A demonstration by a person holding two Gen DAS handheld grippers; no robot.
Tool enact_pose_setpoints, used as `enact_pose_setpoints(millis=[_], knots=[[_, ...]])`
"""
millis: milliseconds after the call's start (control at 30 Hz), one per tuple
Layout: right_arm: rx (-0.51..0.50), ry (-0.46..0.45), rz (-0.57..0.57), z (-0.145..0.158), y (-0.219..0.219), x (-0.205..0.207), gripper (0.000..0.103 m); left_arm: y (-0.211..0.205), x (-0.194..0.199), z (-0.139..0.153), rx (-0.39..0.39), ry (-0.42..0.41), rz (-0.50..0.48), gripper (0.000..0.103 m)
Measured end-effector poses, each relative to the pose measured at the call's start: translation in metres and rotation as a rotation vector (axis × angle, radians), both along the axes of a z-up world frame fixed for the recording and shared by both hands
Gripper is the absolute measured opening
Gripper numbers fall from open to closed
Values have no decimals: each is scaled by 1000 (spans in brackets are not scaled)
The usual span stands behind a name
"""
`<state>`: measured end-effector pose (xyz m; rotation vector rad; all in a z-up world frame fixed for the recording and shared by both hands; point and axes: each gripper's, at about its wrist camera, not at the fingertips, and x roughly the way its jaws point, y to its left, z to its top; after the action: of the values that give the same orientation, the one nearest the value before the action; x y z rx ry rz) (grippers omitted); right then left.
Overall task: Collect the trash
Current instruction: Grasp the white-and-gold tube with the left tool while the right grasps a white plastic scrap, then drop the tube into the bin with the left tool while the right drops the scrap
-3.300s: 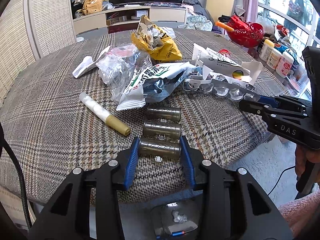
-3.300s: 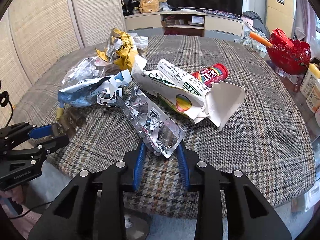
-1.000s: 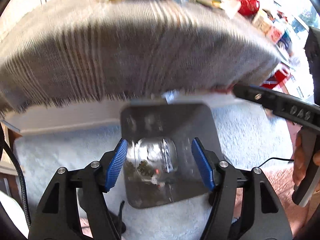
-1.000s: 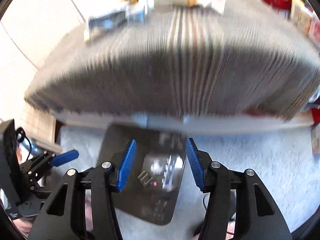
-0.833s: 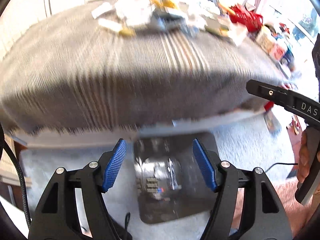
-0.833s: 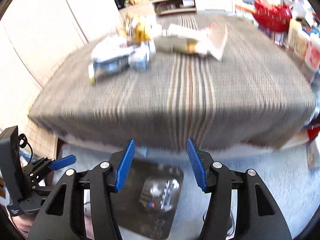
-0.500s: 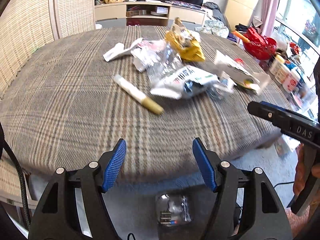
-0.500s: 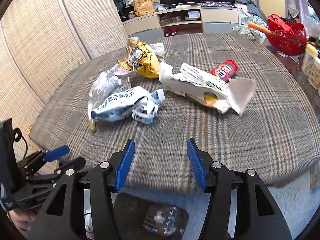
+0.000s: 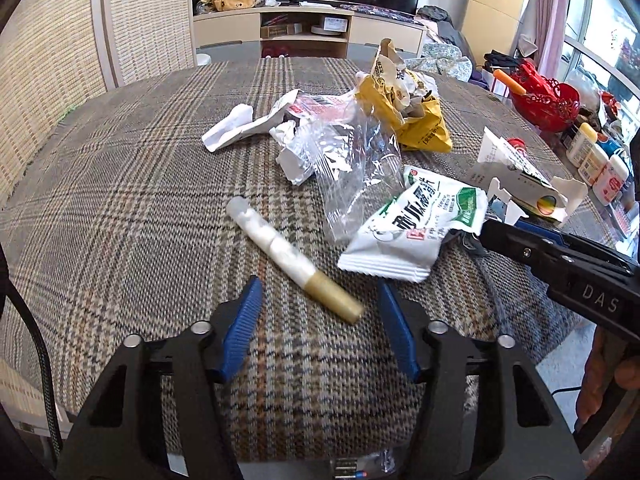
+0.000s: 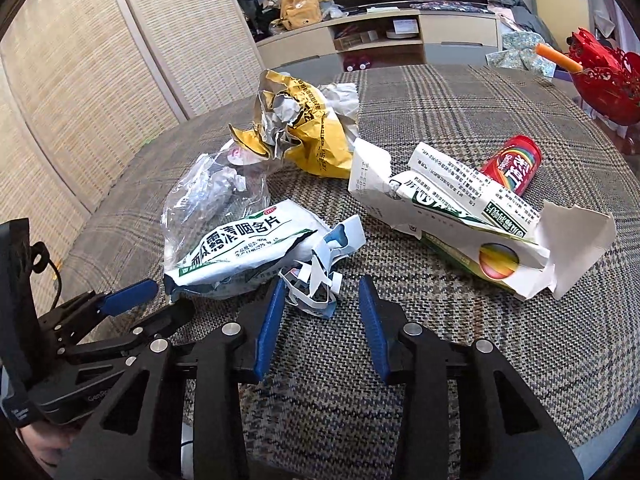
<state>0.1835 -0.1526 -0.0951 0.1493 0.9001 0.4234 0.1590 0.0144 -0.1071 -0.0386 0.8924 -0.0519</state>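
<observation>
Plaid-covered table (image 9: 120, 208) carries, left to right: one white folded paper scrap (image 9: 240, 130), one clear tube with gold cap (image 9: 292, 256), one clear plastic bag (image 9: 352, 168), one yellow crumpled wrapper (image 9: 412, 116), one white-green lozenge packet (image 9: 416, 228), one torn white carton (image 10: 480, 216), one red candy tube (image 10: 514, 168). Left gripper (image 9: 320, 320) empty, jaws closing, gold cap's end between its tips, untouched. Right gripper (image 10: 322, 320) empty, jaws closing just short of shredded paper (image 10: 316, 276).

"DAS" on right tool (image 9: 560, 258); "OTC" mark on white-green sachet (image 10: 244, 254); other print unreadable.
</observation>
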Motion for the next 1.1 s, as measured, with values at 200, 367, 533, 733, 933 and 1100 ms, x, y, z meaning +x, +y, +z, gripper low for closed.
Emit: enact_pose_setpoints(millis=[200, 367, 533, 733, 933, 1100], knots=[[-27, -28, 24, 4, 7, -3, 19, 5, -1, 0, 34, -9, 20, 21], [-40, -28, 16, 7, 1, -14, 11, 11, -16, 1, 24, -12, 16, 10], [-46, -27, 10, 12, -8, -33, 11, 10, -38, 1, 21, -8, 6, 10], [-48, -16, 6, 15, -21, -64, 11, 7, -73, 1, -24, 9, -3, 10], [-52, 12, 18, 4, -31, -107, 11, -4, -115, 1, -47, 20, -24, 10], [-61, 37, 31, -7, -33, -139, 11, -18, -148, -6, -47, 29, -53, 10]])
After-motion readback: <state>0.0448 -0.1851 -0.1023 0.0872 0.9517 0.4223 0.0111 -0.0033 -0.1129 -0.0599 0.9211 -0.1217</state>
